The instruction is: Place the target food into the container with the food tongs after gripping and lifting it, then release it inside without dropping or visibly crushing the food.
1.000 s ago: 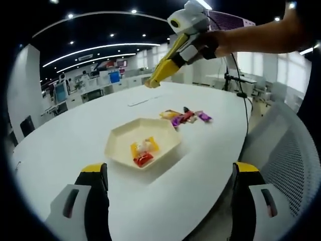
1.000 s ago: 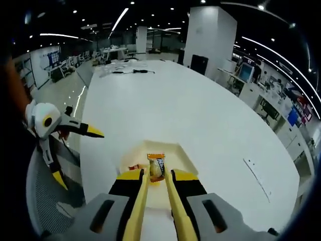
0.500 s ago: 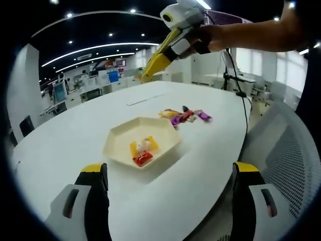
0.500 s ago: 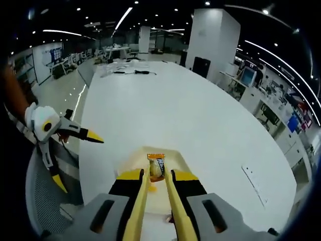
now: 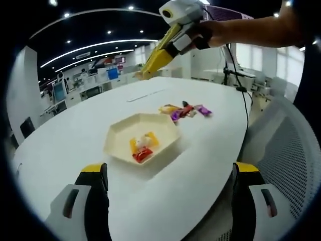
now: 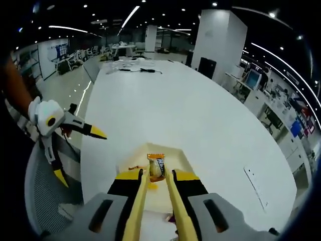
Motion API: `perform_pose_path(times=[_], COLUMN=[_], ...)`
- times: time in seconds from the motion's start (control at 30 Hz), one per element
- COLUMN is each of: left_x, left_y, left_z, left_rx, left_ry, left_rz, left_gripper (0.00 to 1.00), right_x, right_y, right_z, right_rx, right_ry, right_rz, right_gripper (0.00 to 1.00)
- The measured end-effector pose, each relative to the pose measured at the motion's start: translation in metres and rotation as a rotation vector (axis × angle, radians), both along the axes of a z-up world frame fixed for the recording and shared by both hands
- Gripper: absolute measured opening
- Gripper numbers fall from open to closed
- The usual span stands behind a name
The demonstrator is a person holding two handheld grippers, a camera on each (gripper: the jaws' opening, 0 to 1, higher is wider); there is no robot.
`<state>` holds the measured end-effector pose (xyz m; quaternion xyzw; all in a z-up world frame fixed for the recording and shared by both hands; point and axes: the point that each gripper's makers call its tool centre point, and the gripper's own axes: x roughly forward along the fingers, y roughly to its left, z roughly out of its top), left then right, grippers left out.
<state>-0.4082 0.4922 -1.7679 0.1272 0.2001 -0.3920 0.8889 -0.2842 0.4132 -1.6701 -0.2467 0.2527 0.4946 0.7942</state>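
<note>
Right tool (image 6: 153, 176), clamped on a wrapped snack (image 6: 156, 166), hangs above the tray (image 5: 141, 141); left tool (image 5: 168, 173) gapes. Lower it before releasing gently.

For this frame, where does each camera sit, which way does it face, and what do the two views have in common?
Left gripper view: rides the left gripper, low at the white oval table's edge, facing the cream hexagonal tray and loose wrapped candies; its open jaws show, plus the right gripper held by a bare forearm.
Right gripper view: rides the right gripper, raised over the tray, looking down the table; jaws shut on an orange-wrapped snack.
Shared: tray, table, each other's gripper.
</note>
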Motion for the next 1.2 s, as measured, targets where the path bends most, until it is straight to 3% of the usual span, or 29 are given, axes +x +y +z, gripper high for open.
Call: perform_pose_path(times=[0.17, 0.3, 0.37, 0.63, 1.07, 1.2], left_x=[0.007, 0.009, 0.009, 0.01, 0.01, 0.008], left_y=[0.009, 0.013, 0.013, 0.014, 0.015, 0.012], left_z=[0.002, 0.002, 0.0, 0.0, 0.001, -0.003], left_rx=[-0.002, 0.004, 0.016, 0.012, 0.007, -0.011], left_ry=[-0.011, -0.018, -0.01, -0.006, -0.007, 0.028], left_rz=[0.055, 0.074, 0.076, 0.081, 0.086, 0.079], left_gripper=[0.99, 0.99, 0.99, 0.99, 0.99, 0.99], right_x=[0.005, 0.005, 0.002, -0.007, -0.008, -0.009], right_y=[-0.002, -0.005, -0.006, -0.016, -0.039, -0.048], right_z=[0.001, 0.005, 0.013, 0.017, 0.028, 0.028], right_rx=[0.034, 0.088, 0.117, 0.147, 0.175, 0.17], right_ry=[-0.007, 0.025, -0.004, 0.029, 0.007, 0.011], right_rz=[-0.005, -0.003, 0.028, 0.08, 0.069, 0.061], right_gripper=[0.25, 0.25, 0.26, 0.26, 0.27, 0.27])
